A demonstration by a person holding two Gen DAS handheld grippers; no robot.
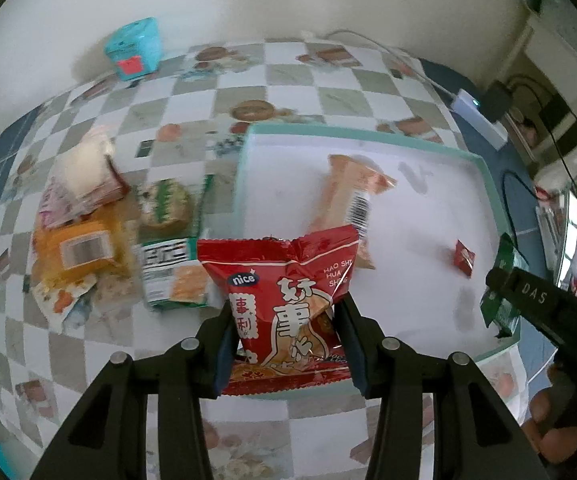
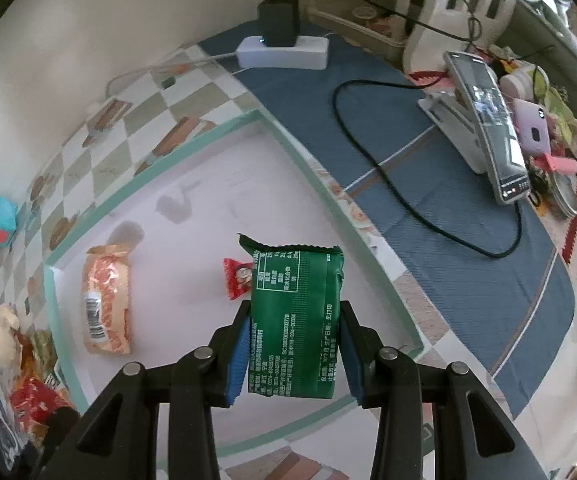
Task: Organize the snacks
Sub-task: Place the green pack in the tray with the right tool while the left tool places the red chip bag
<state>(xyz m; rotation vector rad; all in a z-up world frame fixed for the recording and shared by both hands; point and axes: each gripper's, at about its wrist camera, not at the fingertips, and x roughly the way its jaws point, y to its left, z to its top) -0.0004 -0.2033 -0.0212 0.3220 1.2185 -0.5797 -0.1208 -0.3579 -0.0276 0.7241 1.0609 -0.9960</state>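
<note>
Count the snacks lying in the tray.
2: an orange pack near the tray's left side, and a small red packet mid-tray. The held packs may hide others.

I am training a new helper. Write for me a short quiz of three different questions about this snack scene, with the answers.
1. True or false: the left gripper holds a red packet.
2. What colour is the packet in the right gripper? A blue, B green, C yellow.
3. How many snacks already lie in the white tray?

Key: 1 true. 2 B, the green packet. 3 two: an orange packet and a small red candy.
</note>
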